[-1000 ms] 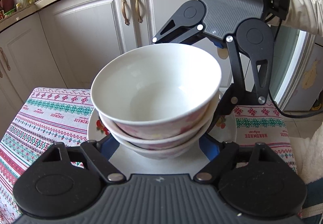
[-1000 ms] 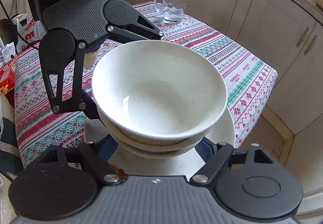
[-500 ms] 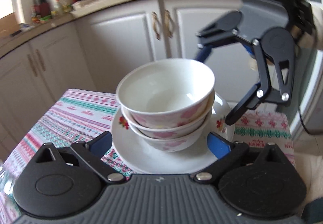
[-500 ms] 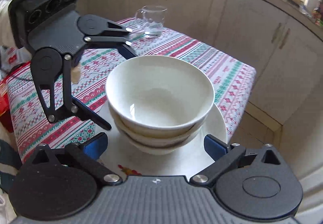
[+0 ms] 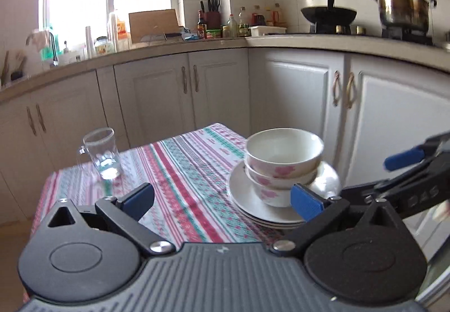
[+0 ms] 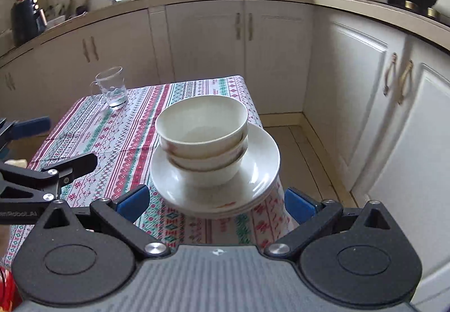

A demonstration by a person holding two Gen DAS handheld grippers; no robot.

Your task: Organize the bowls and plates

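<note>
From here I see both grippers pulled clear of the crockery. The left gripper [image 5: 222, 201] has its jaws opening, the blue pads [image 5: 137, 199] standing wide with nothing between them but patterned tablecloth [image 5: 180, 171]. The right gripper [image 6: 215, 199] is fully released as well; its jaws are spread to either side of the near edge of the stack, and I see no pad touching it. The stack of bowls [image 6: 204, 137] sits nested inside itself on the stack of plates [image 6: 261, 160], white ware with pink flowers on the outside of the bowls in the left wrist view. I count three bowls; the plates look like two or three, and I cannot tell which from the rims. The whole pile stands at the near right part of the table, and in the right wrist view the plates' rim reaches out to the table's right edge, where the cloth drapes down. A glass mug [image 6: 111, 90] stands well apart from the pile, at the far left of the table. In the left wrist view the other gripper shows at the right edge, just beside the plates; in the right wrist view its counterpart shows at the left edge, over the cloth. White cabinets [image 5: 219, 92] run along behind the table.
</note>
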